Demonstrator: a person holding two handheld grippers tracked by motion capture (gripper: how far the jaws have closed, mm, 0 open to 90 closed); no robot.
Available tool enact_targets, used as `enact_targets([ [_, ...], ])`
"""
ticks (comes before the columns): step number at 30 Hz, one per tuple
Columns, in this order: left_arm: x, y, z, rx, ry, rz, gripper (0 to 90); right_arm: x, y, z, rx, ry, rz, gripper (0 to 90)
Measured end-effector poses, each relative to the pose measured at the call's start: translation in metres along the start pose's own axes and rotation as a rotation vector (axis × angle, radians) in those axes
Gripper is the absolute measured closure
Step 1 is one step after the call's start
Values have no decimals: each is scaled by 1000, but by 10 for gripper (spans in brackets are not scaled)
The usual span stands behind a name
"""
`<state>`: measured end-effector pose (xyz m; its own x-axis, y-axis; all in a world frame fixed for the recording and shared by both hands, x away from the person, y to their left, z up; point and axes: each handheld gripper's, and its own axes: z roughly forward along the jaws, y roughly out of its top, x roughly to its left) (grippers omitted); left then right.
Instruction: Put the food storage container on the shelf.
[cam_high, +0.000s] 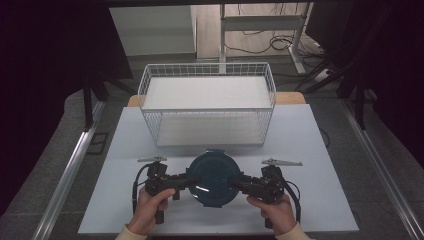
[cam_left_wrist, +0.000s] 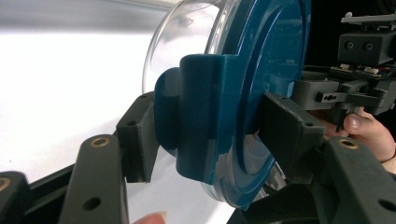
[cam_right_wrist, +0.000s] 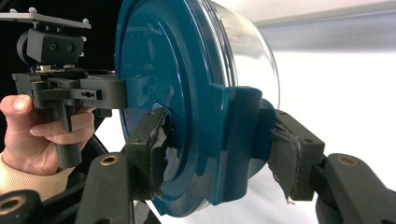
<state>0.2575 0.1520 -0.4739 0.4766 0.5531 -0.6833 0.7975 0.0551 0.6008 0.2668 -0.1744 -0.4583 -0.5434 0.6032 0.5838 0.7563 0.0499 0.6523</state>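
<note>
A round clear container with a dark blue lid (cam_high: 214, 176) hangs above the front of the white table, held from both sides. My left gripper (cam_high: 186, 182) is shut on the lid's left clip (cam_left_wrist: 201, 116). My right gripper (cam_high: 235, 184) is shut on the lid's right clip (cam_right_wrist: 236, 140). In the left gripper view the blue lid (cam_left_wrist: 266, 70) faces right and the clear bowl (cam_left_wrist: 187, 42) bulges left. In the right gripper view the lid (cam_right_wrist: 163, 70) faces left, with the left gripper (cam_right_wrist: 121, 91) beyond it. Both of the person's hands grip the handles near the table's front edge.
A white wire basket (cam_high: 207, 102) stands on the far half of the white table (cam_high: 310, 150), just beyond the container. Metal rails run along both sides of the table. Dark curtains and cables lie farther back.
</note>
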Motion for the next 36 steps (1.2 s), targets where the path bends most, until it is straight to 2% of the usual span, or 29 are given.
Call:
enact_targets([
  [6, -2, 3, -3, -9, -9, 1, 404, 5, 8, -1, 0, -7, -29, 418],
  [12, -9, 6, -7, -13, -5, 36, 406, 8, 12, -6, -5, -3, -55, 418],
  [19, -8, 12, -9, -16, -16, 36, 405, 13, 20, -7, -11, -13, -84, 415],
  [22, -8, 16, -10, -15, -16, 43, 405, 15, 25, -6, -8, -14, -103, 415],
  [26, -9, 26, -12, -18, -5, 58, 406, 14, 34, -4, -6, -7, -103, 415],
  [31, -14, 40, -17, -40, -2, 81, 414, 16, 49, -6, -16, 10, -124, 417],
  [36, -16, 48, -20, -55, -5, 82, 414, 18, 60, -7, -19, 13, -136, 418],
])
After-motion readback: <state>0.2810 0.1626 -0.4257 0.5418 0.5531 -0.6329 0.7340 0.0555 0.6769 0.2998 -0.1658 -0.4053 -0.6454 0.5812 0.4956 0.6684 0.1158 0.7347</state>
